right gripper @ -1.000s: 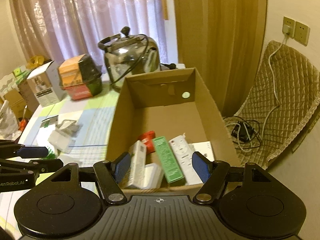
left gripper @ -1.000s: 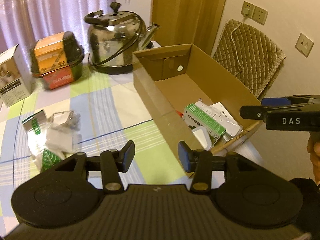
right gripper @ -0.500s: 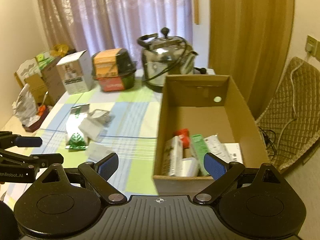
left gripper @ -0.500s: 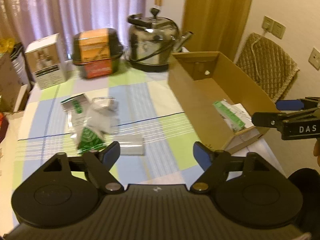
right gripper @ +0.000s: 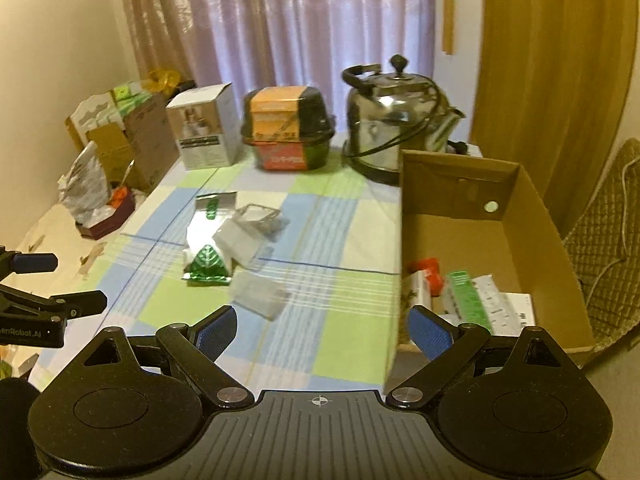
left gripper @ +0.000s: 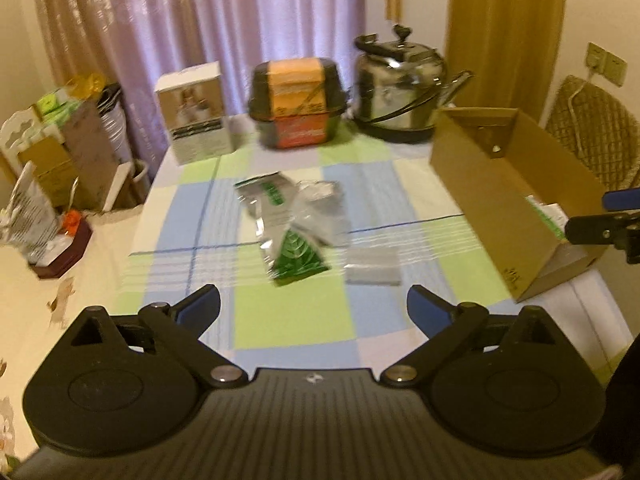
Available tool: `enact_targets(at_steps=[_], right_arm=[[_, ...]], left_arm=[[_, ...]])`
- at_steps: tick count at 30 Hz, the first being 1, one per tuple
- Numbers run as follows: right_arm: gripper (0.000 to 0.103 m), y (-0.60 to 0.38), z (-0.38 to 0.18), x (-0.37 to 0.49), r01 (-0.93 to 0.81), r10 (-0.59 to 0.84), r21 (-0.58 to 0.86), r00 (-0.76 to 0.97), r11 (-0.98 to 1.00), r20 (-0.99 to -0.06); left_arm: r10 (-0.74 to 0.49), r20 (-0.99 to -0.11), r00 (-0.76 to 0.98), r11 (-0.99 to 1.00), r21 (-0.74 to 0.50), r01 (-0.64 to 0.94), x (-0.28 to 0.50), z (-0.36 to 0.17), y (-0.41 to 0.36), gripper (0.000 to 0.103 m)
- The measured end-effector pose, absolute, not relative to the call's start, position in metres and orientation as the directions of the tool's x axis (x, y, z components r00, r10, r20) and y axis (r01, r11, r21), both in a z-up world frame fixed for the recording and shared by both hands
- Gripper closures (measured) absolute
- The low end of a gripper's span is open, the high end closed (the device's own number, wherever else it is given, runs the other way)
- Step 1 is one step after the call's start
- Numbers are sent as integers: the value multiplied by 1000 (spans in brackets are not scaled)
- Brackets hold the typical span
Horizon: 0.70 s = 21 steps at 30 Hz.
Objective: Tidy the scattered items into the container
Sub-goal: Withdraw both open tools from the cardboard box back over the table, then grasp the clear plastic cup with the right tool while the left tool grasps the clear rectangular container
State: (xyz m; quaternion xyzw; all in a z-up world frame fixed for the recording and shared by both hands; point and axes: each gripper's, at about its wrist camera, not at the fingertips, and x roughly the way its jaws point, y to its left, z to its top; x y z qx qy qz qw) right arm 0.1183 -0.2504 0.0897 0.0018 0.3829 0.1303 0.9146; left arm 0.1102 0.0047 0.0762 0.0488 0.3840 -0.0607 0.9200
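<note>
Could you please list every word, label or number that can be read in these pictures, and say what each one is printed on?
"enRobot.AI": on the side of the left gripper, seen in the right wrist view; its start is cut off by the picture's edge.

Too blurred or small to read: the print on the white carton, the orange-labelled container, the green-leaf packet, the boxes in the cardboard box and the mark on its outside corner.

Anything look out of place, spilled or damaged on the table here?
Only the untidied pile: overlapping plastic packets and a green leaf-print pouch lie loose mid-table, outside the cardboard box. Nothing looks spilled or broken, though motion blur hides fine detail.
</note>
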Motion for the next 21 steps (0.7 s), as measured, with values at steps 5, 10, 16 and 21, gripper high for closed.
enact_targets(at_steps=[5,10,16,21], right_arm=[[6,-233,87,119,-280,265,98,653,955,-710],[6,-217,80,123,-309,283,101,630,946,-723],[6,-199,57,137,-302,298,137,591,943,-750],[6,-185,29,154,-259,294,172,568,951,-769]], left_arm=[[-60,-725,686,991,39,128,110,72,24,1],[-68,-753,655,995,-5,98,116,65,39,1],[-70,-765,641,996,-20,85,131,53,51,1],[-83,-776,625,994,-18,109,157,39,56,1]])
